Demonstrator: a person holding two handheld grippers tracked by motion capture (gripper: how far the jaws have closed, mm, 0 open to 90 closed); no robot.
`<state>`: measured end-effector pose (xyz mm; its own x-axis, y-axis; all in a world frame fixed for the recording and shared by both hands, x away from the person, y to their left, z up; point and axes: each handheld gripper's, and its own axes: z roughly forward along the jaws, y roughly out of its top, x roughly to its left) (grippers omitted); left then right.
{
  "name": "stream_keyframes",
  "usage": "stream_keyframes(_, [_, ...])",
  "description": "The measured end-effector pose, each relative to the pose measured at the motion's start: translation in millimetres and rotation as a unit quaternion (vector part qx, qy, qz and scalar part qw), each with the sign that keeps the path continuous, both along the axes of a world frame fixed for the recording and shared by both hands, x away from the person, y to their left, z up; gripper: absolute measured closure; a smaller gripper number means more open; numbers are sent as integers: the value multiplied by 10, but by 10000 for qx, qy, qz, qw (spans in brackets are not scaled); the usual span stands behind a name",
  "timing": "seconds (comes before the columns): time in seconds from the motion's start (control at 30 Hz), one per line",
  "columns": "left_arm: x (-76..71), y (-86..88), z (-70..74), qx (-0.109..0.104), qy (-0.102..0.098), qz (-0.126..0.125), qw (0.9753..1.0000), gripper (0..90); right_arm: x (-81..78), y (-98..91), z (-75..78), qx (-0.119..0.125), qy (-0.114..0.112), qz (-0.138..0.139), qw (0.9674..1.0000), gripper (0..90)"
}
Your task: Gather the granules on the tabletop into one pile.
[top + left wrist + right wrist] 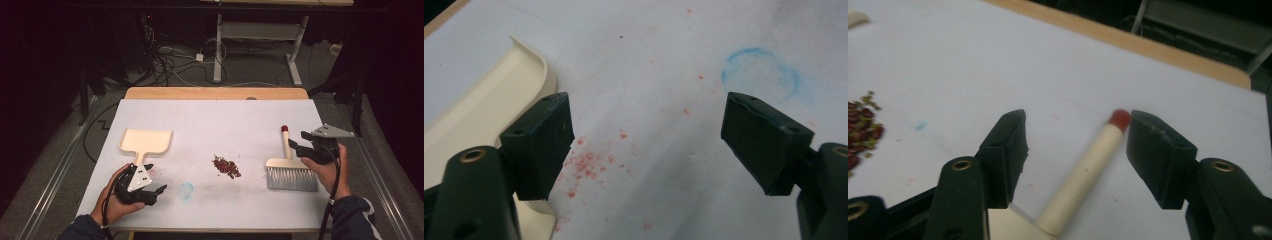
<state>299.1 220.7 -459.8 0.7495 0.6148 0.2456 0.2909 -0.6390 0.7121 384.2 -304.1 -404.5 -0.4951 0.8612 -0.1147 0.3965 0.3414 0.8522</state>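
Observation:
A cream dustpan point(146, 141) lies at the left of the white table, its handle pointing toward my left gripper point(156, 178). That gripper stands open just over the table beside the pan's handle point(484, 110), with nothing between its jaws point(649, 130). A hand brush point(287, 150) with grey bristles and a red-tipped cream handle lies at the right. My right gripper point(298, 140) hovers over the handle point(1083, 175), open point(1075, 140); the handle runs between the jaws and the pads do not press on it. A small pile of red and green crumbs point(226, 166) sits mid-table.
A faint blue ring stain point(186, 190) and scattered red specks point(584, 162) mark the white table cover point(225, 125). A wooden strip point(215, 93) borders the far edge. Beyond it are cables and another table's legs on the floor.

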Motion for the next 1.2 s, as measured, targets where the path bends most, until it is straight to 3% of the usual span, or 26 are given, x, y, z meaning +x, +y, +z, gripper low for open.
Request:
stream_keyframes(0.2, [10, -9, 17, -75, -70, 30, 9999, 201, -377, 180, 80, 260, -429, 394, 9980, 358])
stream_keyframes(0.33, [-4, -12, 25, -83, -111, 57, 9999, 194, -618, 303, 9, 117, -528, 768, 9956, 320])
stream_keyframes(0.4, [-14, -19, 35, -103, -158, 53, 9998, 187, -743, 361, -51, 94, -598, 793, 9950, 299])
stream_keyframes(0.57, [-30, -49, 27, -99, -192, -13, 9998, 184, -971, 488, -215, -281, -780, 796, 9934, 239])
stream_keyframes(0.7, [-41, -65, 19, -47, -180, -96, 9998, 184, -1043, 511, -249, -306, -767, 773, 9936, 221])
stream_keyframes(1.03, [-14, -72, 22, -53, -172, -75, 9998, 184, -1017, 504, -258, -391, -809, 700, 9935, 217])
stream_keyframes(1.2, [-3, -107, 19, 61, -189, -100, 9998, 184, -1026, 483, -244, -367, -852, 719, 9931, 217])
